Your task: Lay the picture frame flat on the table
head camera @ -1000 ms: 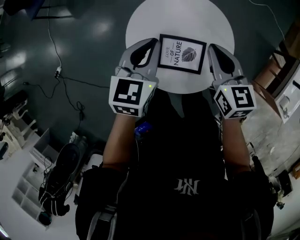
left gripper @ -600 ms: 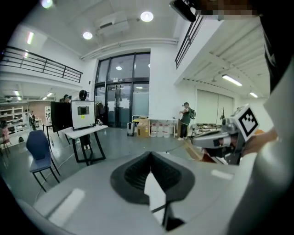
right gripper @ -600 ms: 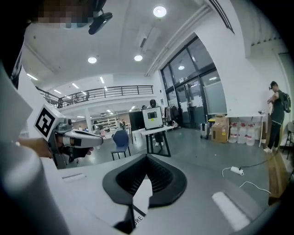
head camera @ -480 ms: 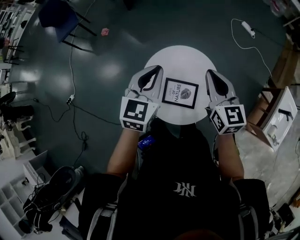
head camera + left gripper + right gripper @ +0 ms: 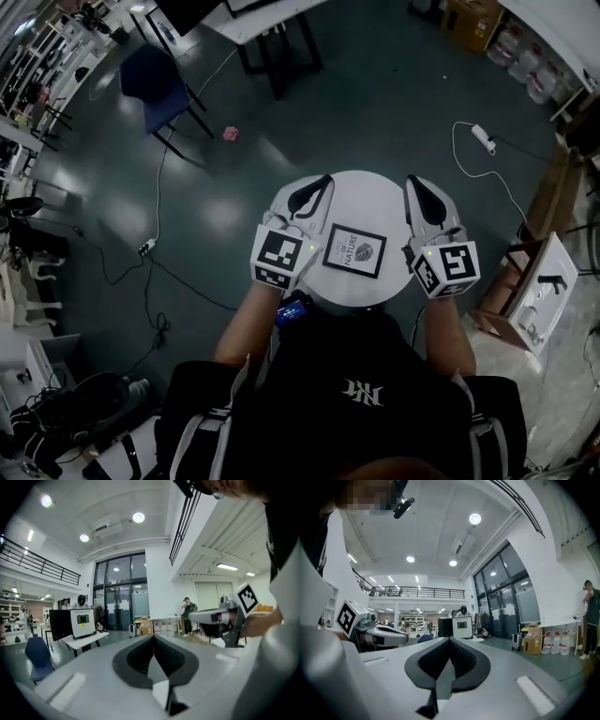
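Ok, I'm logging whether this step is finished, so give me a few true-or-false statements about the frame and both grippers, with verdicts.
1. The picture frame lies flat on the round white table. True.
2. The left gripper is clamped on the frame. False: its jaws are together on nothing.
3. The right gripper is shut and empty. True.
4. The frame lies to the right of both grippers. False: in the head view it lies between them.
5. A blue chair stands on the floor beyond the table. True.
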Demonstrator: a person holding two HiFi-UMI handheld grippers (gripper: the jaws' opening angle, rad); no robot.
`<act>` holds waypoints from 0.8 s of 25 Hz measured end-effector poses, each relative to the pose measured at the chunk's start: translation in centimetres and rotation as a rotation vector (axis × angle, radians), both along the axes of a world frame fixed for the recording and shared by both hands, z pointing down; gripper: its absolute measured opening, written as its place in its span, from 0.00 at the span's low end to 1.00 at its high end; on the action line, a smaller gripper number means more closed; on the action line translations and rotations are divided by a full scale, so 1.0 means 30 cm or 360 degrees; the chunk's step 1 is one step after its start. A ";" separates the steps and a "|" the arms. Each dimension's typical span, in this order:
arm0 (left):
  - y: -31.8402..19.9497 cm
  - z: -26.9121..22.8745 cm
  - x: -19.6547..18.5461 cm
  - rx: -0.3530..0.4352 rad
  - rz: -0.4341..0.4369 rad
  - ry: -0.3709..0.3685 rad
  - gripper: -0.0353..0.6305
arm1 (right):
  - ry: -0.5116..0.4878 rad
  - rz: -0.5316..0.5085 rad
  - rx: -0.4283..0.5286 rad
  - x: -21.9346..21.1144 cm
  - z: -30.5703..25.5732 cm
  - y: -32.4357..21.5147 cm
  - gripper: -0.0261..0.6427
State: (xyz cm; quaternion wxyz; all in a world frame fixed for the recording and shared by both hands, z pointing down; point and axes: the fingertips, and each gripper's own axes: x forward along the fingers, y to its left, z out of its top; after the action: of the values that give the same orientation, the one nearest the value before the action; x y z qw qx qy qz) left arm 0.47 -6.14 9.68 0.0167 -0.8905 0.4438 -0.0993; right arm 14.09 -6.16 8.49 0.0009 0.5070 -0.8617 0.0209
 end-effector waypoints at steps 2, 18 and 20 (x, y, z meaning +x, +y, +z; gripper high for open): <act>0.010 -0.049 0.009 0.0051 0.0016 0.0019 0.06 | -0.0015 -0.0007 0.0059 0.008 -0.049 0.016 0.04; 0.133 -0.219 -0.003 0.0277 0.0161 0.0207 0.06 | -0.0154 -0.0243 0.0198 -0.011 -0.129 0.157 0.04; 0.150 -0.225 0.015 0.0304 0.0180 0.0201 0.06 | -0.0170 -0.0261 0.0196 -0.006 -0.130 0.174 0.04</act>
State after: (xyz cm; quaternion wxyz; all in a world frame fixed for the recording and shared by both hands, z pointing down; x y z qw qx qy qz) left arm 0.91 -1.62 2.92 0.0789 -0.9130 0.4003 0.0006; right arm 13.90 -0.95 4.58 -0.0745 0.4321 -0.8987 -0.0054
